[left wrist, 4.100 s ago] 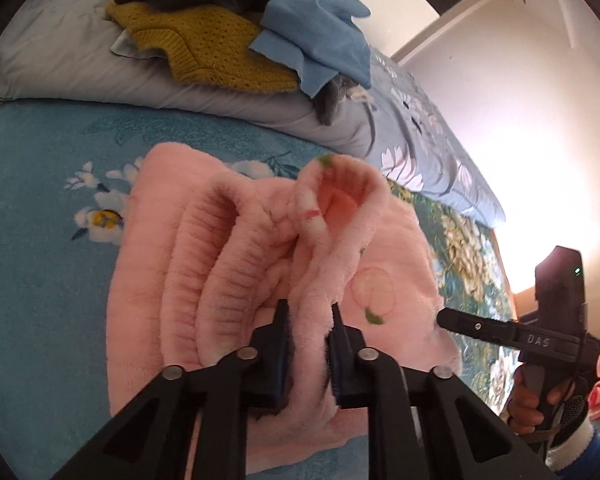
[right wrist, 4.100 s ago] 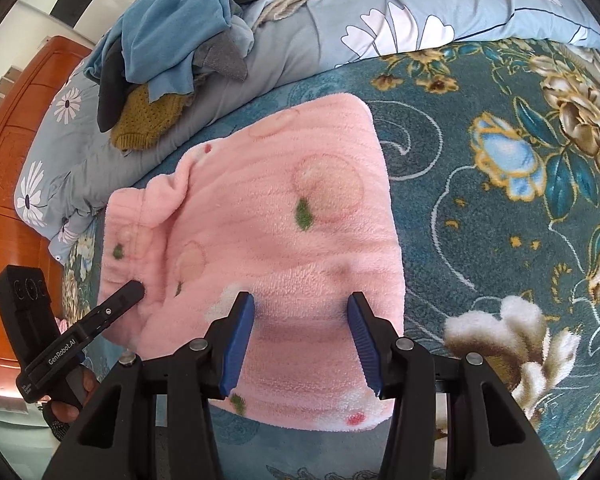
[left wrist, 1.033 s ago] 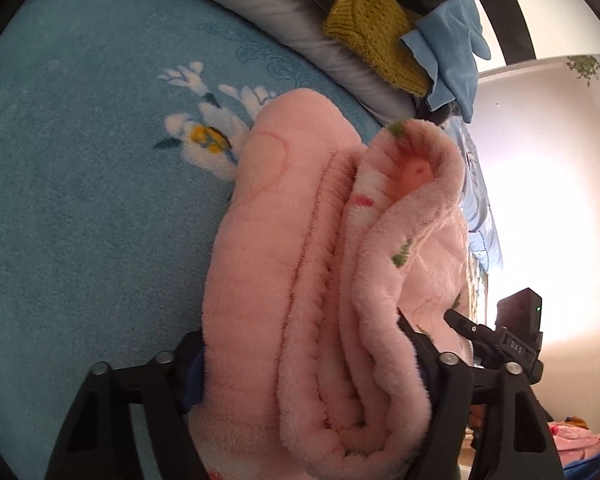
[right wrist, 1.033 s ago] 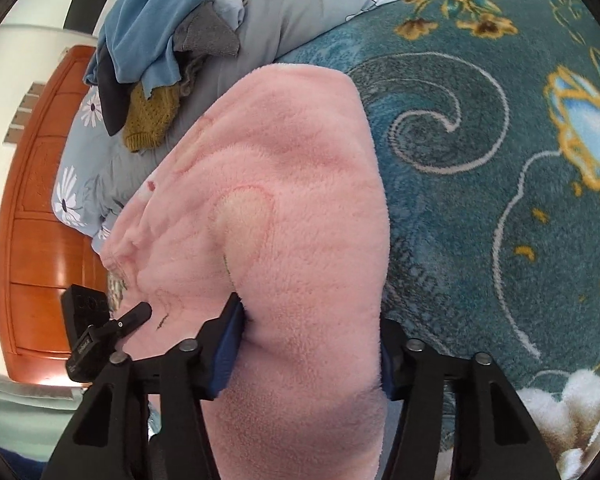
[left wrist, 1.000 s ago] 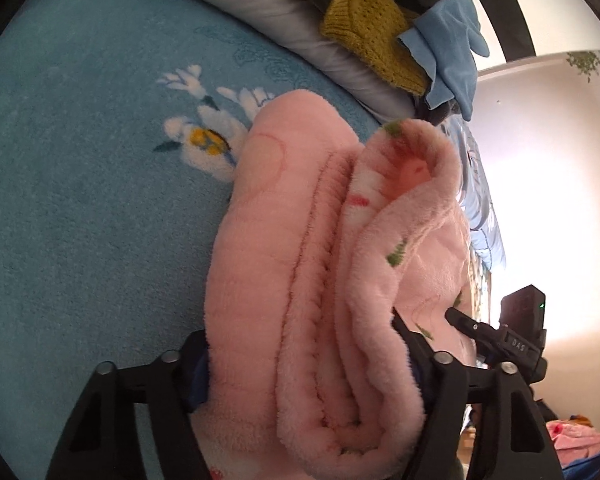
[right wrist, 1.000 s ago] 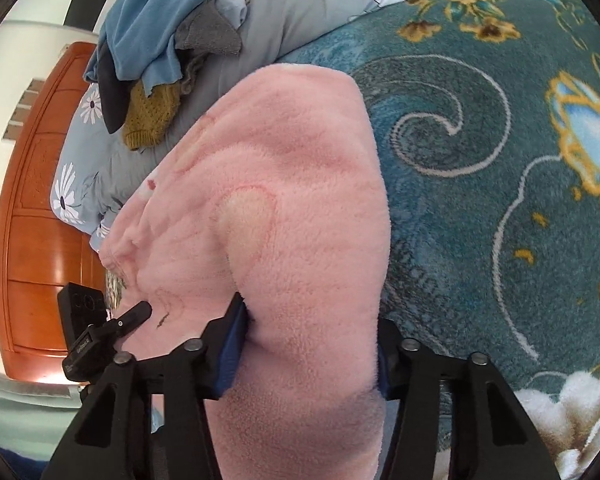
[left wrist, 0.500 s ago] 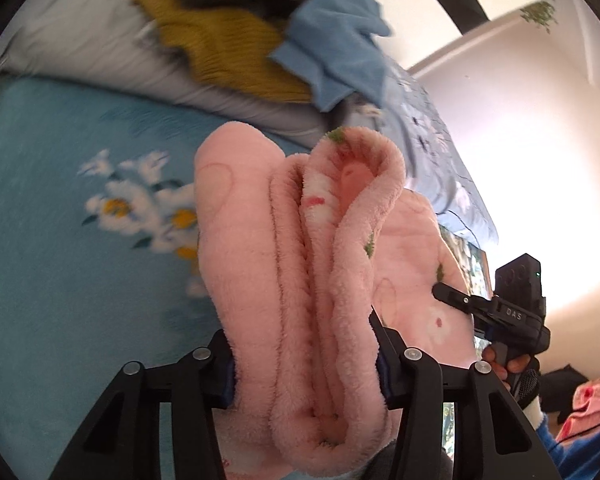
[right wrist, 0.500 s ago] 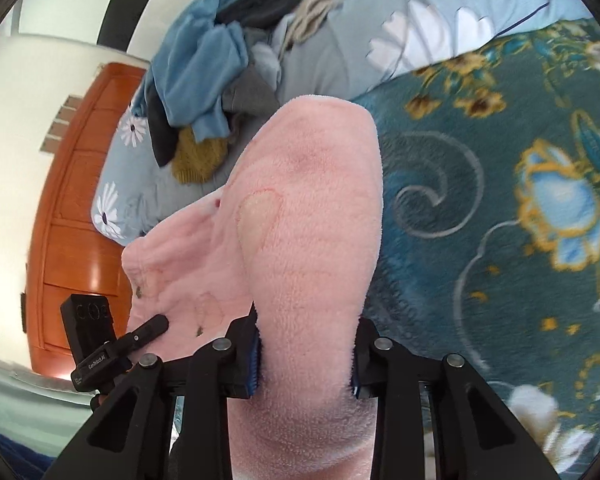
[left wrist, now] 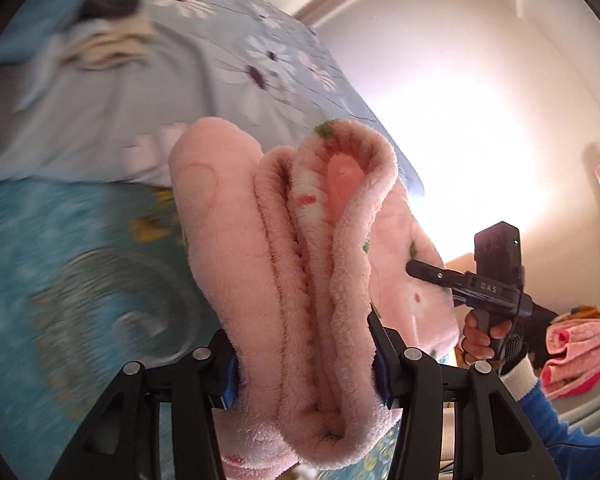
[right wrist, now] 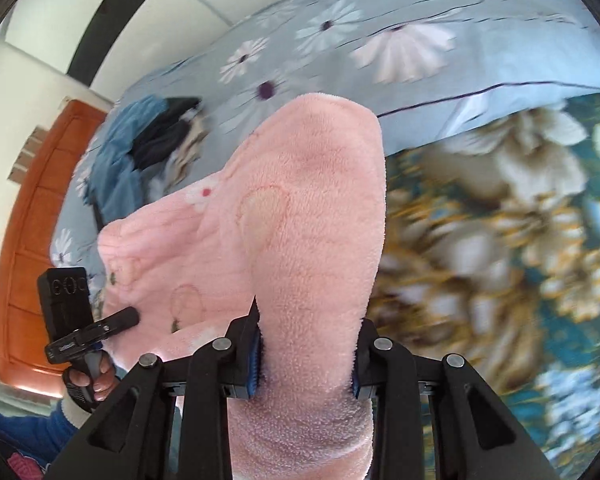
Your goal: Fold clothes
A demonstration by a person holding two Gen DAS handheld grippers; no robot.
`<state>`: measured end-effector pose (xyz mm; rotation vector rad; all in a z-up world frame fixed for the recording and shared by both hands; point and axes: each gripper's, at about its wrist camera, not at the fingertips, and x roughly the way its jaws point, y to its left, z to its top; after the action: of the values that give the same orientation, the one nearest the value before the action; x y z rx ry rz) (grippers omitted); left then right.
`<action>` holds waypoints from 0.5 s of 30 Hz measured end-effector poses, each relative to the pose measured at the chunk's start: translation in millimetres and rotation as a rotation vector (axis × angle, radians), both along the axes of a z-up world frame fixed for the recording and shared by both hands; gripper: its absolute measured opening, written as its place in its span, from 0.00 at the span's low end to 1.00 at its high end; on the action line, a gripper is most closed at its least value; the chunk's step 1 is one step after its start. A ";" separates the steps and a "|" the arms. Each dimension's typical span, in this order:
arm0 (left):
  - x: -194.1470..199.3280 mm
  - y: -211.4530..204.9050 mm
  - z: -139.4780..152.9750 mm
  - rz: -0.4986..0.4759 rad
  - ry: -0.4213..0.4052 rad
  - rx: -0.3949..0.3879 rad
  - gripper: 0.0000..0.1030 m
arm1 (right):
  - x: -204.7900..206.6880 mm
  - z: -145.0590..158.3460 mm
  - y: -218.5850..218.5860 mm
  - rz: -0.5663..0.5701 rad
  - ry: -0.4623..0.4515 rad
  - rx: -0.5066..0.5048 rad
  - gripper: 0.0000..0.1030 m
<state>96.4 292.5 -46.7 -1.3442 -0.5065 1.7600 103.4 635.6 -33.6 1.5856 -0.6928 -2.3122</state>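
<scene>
Bed with a teal floral blanket [left wrist: 60, 240] and a grey-blue daisy quilt [left wrist: 228, 64] along its far edge, white wall behind. Left wrist view: left gripper [left wrist: 304, 364] clamps a thick folded bundle of the pink fleece garment [left wrist: 284, 264], lifted above the blanket; the right gripper [left wrist: 416, 270] shows beyond. Right wrist view: right gripper [right wrist: 306, 356] pinches another fold of the garment [right wrist: 312, 216]; clothes pile [right wrist: 148, 148] near the quilt's left end.

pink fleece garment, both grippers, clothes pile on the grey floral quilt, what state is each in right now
pink fleece garment: folded into thick layers, held up off the teal floral blanket
left gripper: shut on one end of the bundle
right gripper: shut on the other end
clothes pile: unfolded heap on the grey floral quilt
</scene>
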 end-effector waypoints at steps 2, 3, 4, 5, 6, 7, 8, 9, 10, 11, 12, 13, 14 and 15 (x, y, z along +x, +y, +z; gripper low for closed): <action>-0.7 31.9 -0.6 -0.020 0.012 0.009 0.51 | -6.9 2.4 27.9 -0.016 0.001 0.025 0.32; 0.3 46.5 -1.3 -0.020 0.023 0.013 0.51 | -10.9 4.0 41.4 -0.024 0.002 0.037 0.33; 1.6 56.1 -2.6 -0.018 0.029 0.019 0.51 | -15.2 5.6 54.8 -0.031 0.003 0.049 0.33; 3.8 64.1 -6.4 -0.009 0.029 0.021 0.51 | -18.5 6.8 65.9 -0.035 0.008 0.056 0.33; 6.2 72.1 -10.5 0.001 0.029 0.024 0.51 | -21.7 8.0 76.4 -0.038 0.015 0.062 0.33; 8.5 80.0 -14.6 0.012 0.028 0.026 0.52 | -26.8 7.3 81.5 -0.041 0.020 0.068 0.33; 10.6 86.2 -21.0 0.025 0.022 0.020 0.52 | -32.5 6.1 85.0 -0.043 0.024 0.075 0.33; 24.2 88.8 -29.4 0.029 0.003 0.003 0.52 | -36.5 0.3 88.3 -0.049 0.017 0.083 0.33; 30.1 92.2 -36.3 0.025 -0.012 -0.018 0.52 | -40.1 -6.8 91.5 -0.056 0.007 0.090 0.33; 34.7 95.7 -43.0 0.020 -0.026 -0.040 0.52 | -43.7 -13.9 94.7 -0.062 -0.004 0.097 0.33; 37.5 97.3 -48.1 0.027 -0.034 -0.052 0.52 | -47.2 -21.1 97.9 -0.069 -0.014 0.105 0.33; 40.0 98.7 -53.0 0.035 -0.041 -0.064 0.53 | -48.9 -28.6 100.4 -0.074 -0.023 0.109 0.33; 42.0 97.8 -55.9 0.043 -0.051 -0.061 0.54 | -49.7 -35.7 102.6 -0.079 -0.030 0.111 0.34; 44.0 96.6 -58.6 0.052 -0.062 -0.056 0.55 | -50.7 -40.8 105.0 -0.086 -0.034 0.106 0.34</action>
<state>140.4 389.1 -105.3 -1.4396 -0.5344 1.7910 52.7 740.6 -74.4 1.6751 -0.6691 -2.4266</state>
